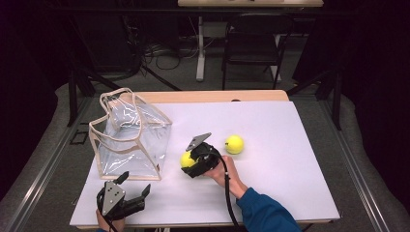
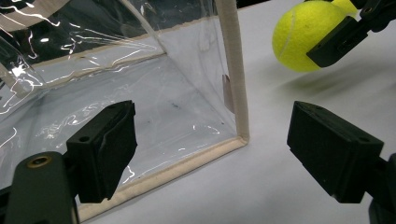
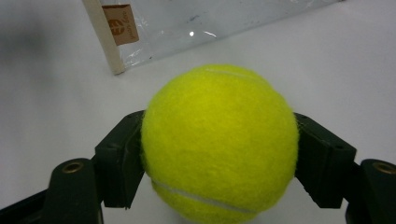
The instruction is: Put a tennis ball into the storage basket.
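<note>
Tennis ball (image 3: 219,142), pinched in the right tongs (image 1: 192,162) just above the counter (image 1: 290,183), sits just right of the clear bag (image 1: 130,137), whose near corner faces the spread left tongs (image 1: 133,187).

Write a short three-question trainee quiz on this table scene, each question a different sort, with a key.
1. True or false: the right gripper is clamped on a tennis ball.
2. Multiple choice: where is the second tennis ball? A) inside the clear tote bag B) on the white table surface, beyond the right gripper C) between the left gripper's jaws
3. Fill in: the left gripper has its jaws ____, facing the bag's bottom corner.

Key: 1 true; 2 B; 3 open, with nothing between them.
</note>
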Motion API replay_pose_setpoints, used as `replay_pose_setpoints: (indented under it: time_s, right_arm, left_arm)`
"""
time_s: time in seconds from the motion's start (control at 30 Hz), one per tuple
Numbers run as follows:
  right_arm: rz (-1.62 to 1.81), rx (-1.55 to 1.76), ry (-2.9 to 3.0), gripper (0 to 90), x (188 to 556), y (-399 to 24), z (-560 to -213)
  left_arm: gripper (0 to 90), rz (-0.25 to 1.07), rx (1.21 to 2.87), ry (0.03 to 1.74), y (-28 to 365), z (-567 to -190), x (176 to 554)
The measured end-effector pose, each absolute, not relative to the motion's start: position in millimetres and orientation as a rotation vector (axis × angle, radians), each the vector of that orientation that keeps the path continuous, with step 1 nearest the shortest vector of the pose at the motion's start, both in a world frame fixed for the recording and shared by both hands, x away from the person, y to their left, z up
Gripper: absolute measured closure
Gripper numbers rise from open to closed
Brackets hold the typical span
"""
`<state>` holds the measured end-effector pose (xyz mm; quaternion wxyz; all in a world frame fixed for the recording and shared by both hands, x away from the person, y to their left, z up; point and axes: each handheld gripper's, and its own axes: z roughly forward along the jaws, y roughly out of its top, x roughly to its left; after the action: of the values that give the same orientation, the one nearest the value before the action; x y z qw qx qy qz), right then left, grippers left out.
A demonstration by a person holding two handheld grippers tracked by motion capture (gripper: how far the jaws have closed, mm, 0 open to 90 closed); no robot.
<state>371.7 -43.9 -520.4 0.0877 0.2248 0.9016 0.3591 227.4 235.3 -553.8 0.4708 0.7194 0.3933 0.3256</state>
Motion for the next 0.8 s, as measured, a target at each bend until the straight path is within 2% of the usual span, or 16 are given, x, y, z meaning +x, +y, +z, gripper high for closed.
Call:
replay_pose_setpoints:
  time_s: [0.8]
  right_arm:
    - [1.118,0.654,2.625,26.0,367,-51,-507]
  left_arm:
    - [16.0,0.800,1.766,0.962,235,-554,228]
